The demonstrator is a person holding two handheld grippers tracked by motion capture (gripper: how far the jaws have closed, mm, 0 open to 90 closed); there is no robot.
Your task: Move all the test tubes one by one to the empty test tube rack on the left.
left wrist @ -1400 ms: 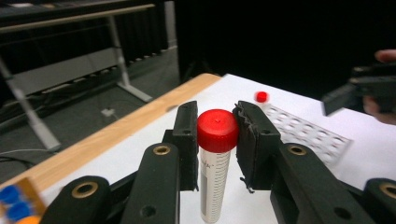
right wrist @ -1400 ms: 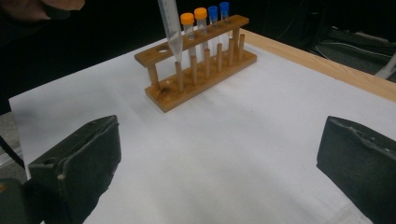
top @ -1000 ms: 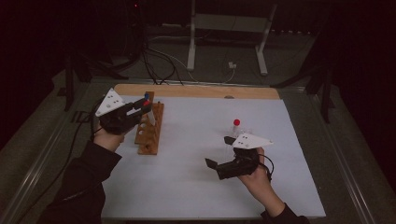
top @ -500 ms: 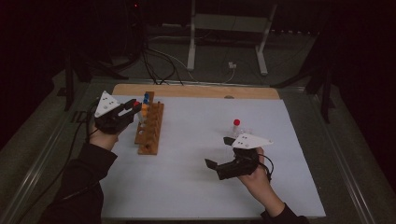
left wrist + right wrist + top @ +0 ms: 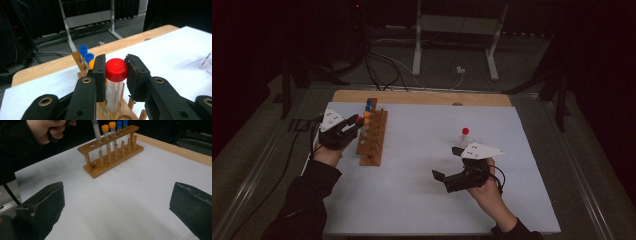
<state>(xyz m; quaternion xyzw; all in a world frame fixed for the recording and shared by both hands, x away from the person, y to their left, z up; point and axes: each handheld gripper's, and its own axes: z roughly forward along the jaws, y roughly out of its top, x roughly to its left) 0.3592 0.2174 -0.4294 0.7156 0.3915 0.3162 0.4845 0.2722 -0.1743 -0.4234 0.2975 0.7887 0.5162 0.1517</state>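
The left hand-held gripper (image 5: 116, 75) is clamped on a red-capped test tube (image 5: 115, 85), its pads pressing the tube just under the cap, and the tube hangs upright over the wooden test tube rack (image 5: 373, 137). In the right gripper view the tube's lower part looks already entered in a hole of the rack's top bar, next to the two orange-capped tubes (image 5: 109, 131), with the blue-capped tubes (image 5: 122, 125) beyond them at the rack's far end.

To seat it well, I would keep the tube vertical and lower it straight, so its tip meets the matching dimple in the rack's base rather than jamming against the rim of the hole. The grip should ease off only once the tube bears on the rack; letting go early could tip it against the neighbouring orange cap. Then lift the jaws clear straight up, so they do not drag the cap sideways.

The right hand-held gripper (image 5: 451, 165) rests well away from the rack on the white surface (image 5: 412, 200), its jaws wide apart and holding nothing. Another red-capped tube (image 5: 465, 136) stands just beyond it.
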